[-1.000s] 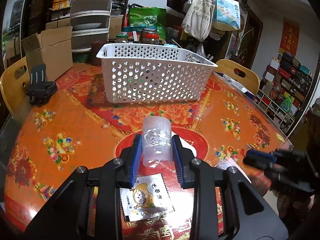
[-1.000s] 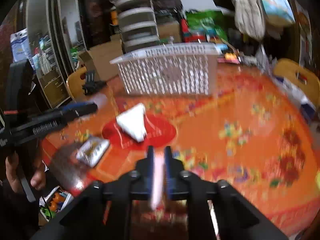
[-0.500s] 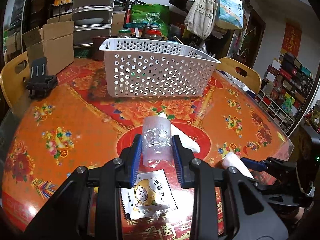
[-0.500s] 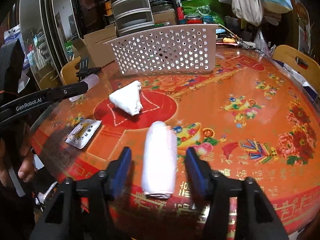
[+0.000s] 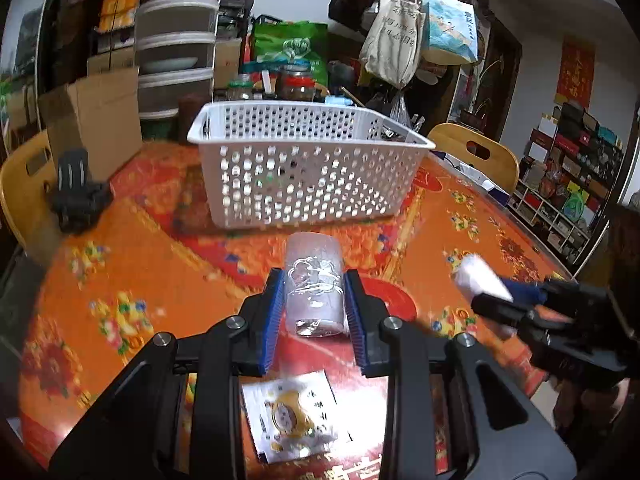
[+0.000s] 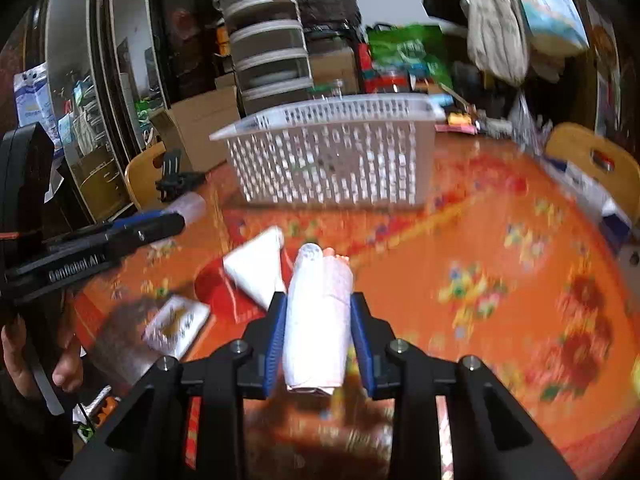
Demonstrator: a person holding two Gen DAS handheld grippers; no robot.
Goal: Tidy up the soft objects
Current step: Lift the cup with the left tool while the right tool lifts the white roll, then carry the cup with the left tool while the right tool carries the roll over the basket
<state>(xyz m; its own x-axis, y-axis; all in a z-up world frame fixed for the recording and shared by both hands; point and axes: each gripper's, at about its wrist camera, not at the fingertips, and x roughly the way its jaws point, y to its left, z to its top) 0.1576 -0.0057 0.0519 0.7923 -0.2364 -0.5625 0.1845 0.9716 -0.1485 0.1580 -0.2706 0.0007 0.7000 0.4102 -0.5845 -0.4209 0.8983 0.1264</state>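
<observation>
A: White perforated plastic basket (image 5: 308,168) sits ahead on the orange floral tablecloth (image 5: 120,264). My left gripper (image 5: 314,304) clamps a clear soft plastic pack (image 5: 314,280).

B: Right?

A: My right gripper (image 6: 318,320) grips a white rolled cloth (image 6: 318,316), both lifted for dropping in, I judge. A folded white tissue (image 6: 258,268) and a printed sachet (image 6: 176,326) lie loose.

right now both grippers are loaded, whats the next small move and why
Probably carry the right gripper forward over the white perforated basket and release there: it is shut on the white rolled cloth, and the left gripper already grips a translucent roll.
</observation>
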